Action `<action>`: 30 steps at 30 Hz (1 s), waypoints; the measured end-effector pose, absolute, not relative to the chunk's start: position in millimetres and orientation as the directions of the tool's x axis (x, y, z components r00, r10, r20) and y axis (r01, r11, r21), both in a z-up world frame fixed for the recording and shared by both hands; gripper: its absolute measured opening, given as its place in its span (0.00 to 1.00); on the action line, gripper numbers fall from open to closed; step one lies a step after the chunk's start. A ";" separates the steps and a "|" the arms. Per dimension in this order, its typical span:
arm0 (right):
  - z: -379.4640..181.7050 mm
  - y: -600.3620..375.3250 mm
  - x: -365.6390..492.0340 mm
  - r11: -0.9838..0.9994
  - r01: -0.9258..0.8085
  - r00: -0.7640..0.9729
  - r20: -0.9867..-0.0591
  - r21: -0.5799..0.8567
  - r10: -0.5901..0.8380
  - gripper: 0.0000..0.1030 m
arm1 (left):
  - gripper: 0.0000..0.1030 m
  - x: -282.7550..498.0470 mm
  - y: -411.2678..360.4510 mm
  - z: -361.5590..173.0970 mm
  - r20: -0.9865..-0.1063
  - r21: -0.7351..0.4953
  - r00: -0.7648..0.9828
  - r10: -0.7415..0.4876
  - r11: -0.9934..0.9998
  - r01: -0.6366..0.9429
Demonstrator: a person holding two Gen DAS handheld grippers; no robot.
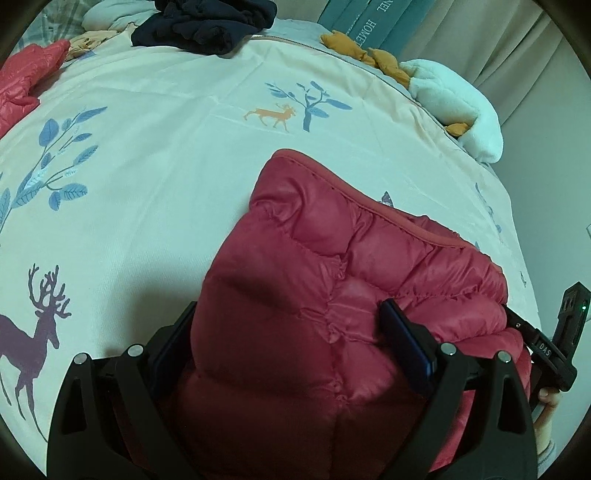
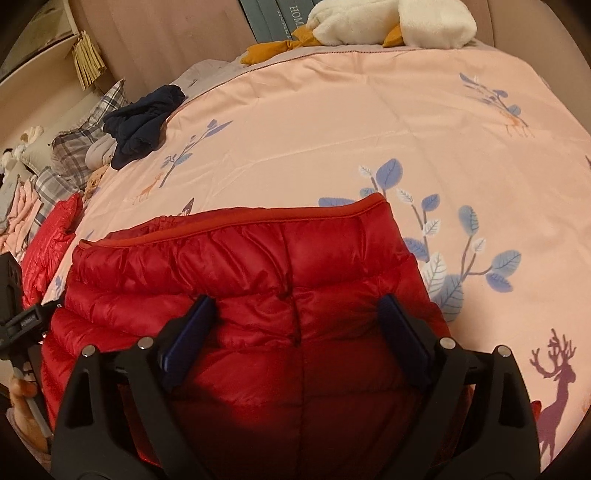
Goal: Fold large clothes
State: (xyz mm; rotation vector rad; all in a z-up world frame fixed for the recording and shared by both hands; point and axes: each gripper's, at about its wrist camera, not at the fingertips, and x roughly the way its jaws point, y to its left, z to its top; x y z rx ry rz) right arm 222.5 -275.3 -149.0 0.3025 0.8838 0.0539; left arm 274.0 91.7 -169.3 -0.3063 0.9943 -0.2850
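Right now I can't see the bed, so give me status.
Both grippers open, red puffer jacket bulging between fingers. Jacket on pink bedspread. Navy clothes far off, not obstructing.

surface: bed [image 1: 177, 122], pink cover with deer and leaf prints | lying on it: red puffer jacket [image 1: 332, 280] near edge | dark navy garment [image 1: 207, 26] bunched at far side | second red padded piece [image 1: 22, 81] | white plush toy [image 1: 454, 107] resting at far corner

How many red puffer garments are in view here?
2. One red puffer jacket lies between both grippers' fingers near the bed's front edge; another red puffer lies by the pillows. Others may be out of frame.
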 end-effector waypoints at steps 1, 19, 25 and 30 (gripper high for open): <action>-148.5 -275.8 222.4 0.954 0.080 0.636 -0.752 0.290 0.176 0.90 | 0.93 274.6 91.2 -169.3 -0.773 -0.379 0.516 -0.369 0.921 0.090; -84.4 -250.2 86.0 0.990 0.029 0.787 -0.614 0.140 0.064 0.90 | 0.93 146.3 82.6 -108.3 -0.671 -0.274 0.623 -0.401 0.915 0.295; -92.2 -213.8 53.2 0.997 -0.008 0.811 -0.582 0.076 0.051 0.90 | 0.93 119.8 49.1 -114.9 -0.651 -0.251 0.636 -0.415 0.908 0.335; -118.8 -202.3 60.8 0.998 -0.018 0.758 -0.650 0.052 0.048 0.90 | 0.93 117.7 32.1 -133.2 -0.686 -0.153 0.640 -0.345 0.929 0.336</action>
